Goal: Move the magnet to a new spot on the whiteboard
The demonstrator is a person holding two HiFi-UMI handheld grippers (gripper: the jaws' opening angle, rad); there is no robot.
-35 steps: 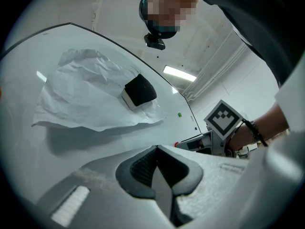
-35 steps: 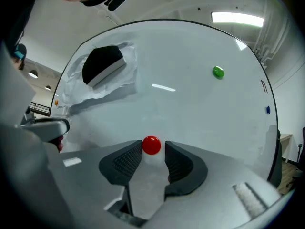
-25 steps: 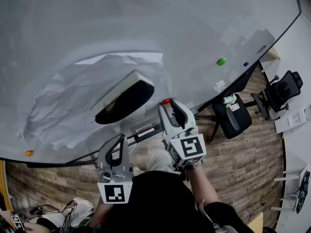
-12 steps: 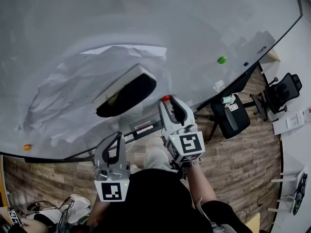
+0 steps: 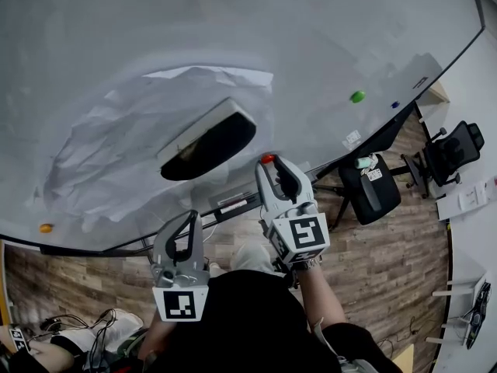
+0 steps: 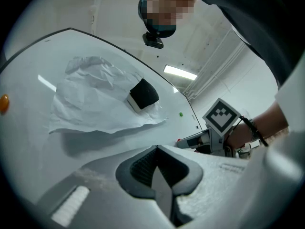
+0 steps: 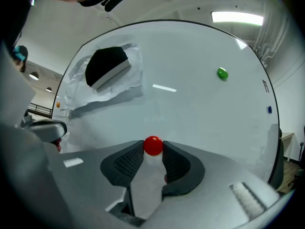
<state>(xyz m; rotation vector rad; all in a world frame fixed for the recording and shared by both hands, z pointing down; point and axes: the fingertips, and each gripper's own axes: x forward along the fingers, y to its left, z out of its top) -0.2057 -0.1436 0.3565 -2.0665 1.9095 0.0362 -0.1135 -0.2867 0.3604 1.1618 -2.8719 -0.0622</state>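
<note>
A small red magnet (image 7: 153, 145) sits pinched between the tips of my right gripper (image 7: 153, 150), which is shut on it close in front of the whiteboard (image 7: 190, 104). In the head view the red magnet (image 5: 267, 159) shows at the tip of the right gripper (image 5: 272, 165), near the whiteboard's (image 5: 256, 37) lower edge. Whether the magnet touches the board I cannot tell. My left gripper (image 5: 190, 219) hangs lower left, away from the board. Its jaws are shut with nothing between them, which also shows for the left gripper (image 6: 156, 150) in its own view.
A black eraser (image 5: 208, 142) holds a crumpled paper sheet (image 5: 116, 154) on the board. A green magnet (image 5: 357, 96), a blue magnet (image 5: 394, 104) and an orange magnet (image 5: 46, 228) also stick there. A marker tray (image 5: 233, 205) runs below; two office chairs (image 5: 373, 189) stand at right.
Both grippers keep their places and the right one still holds the red magnet. Only the head view has drifted slightly.
</note>
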